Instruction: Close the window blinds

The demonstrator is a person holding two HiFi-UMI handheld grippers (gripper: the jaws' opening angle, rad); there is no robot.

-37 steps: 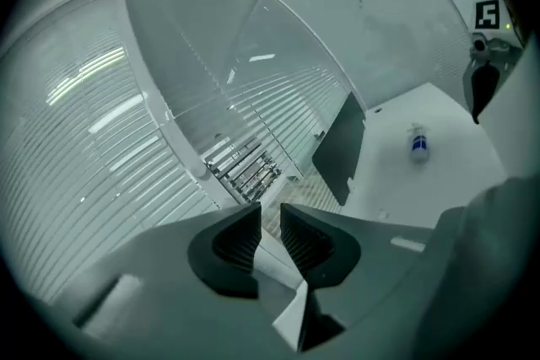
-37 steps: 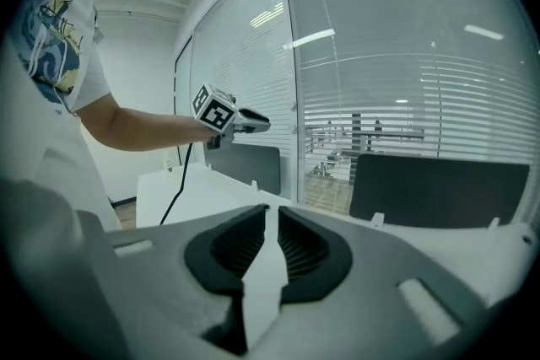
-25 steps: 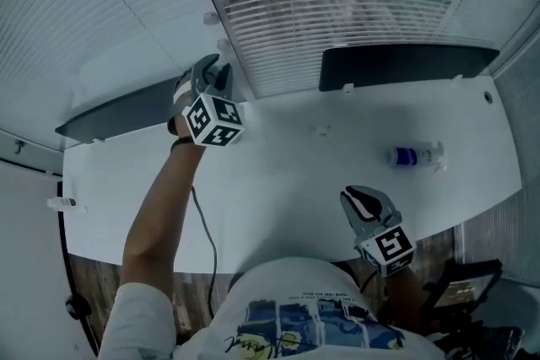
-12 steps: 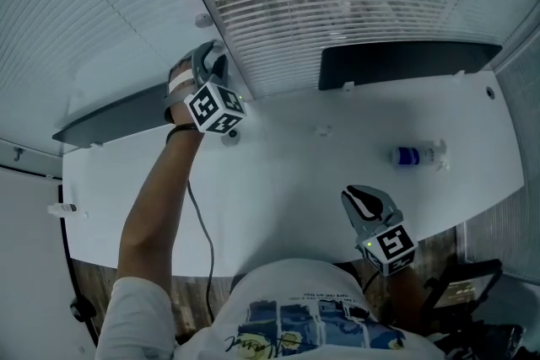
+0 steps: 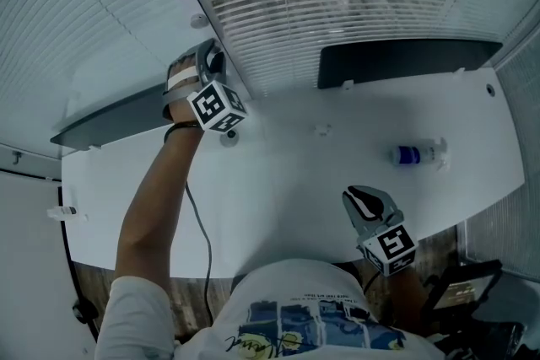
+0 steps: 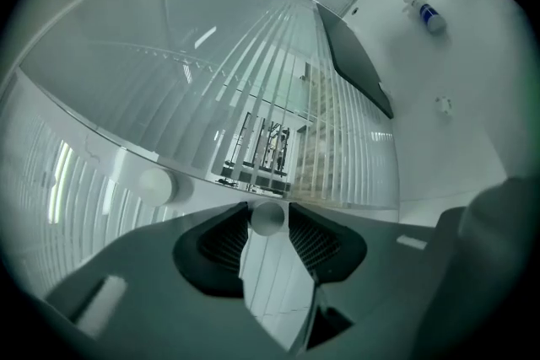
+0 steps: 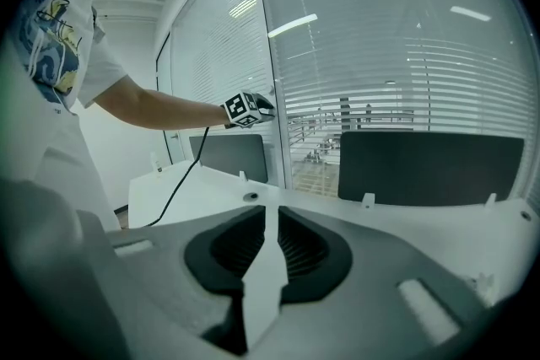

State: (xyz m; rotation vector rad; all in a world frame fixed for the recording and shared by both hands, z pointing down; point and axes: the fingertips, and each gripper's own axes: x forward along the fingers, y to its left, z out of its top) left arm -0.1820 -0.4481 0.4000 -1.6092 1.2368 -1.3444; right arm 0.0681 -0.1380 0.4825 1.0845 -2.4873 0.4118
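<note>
The left gripper [image 5: 214, 60] reaches past the bench's [image 5: 287, 181] far edge to the window blinds [image 5: 337, 21]. Its jaws have just been closing and now pinch a small round knob [image 6: 268, 217]. The right gripper [image 5: 364, 200] hovers over the near edge, its jaws narrowly apart and empty.

Dim and bluish-grey overall, brightest at the blinds [image 5: 337, 21], with ceiling-light streaks glaring on the glass [image 7: 291, 25]. Bent hard and darkened at the corners in both gripper views; soft, faint shadows on the desk [image 5: 295, 173].
</note>
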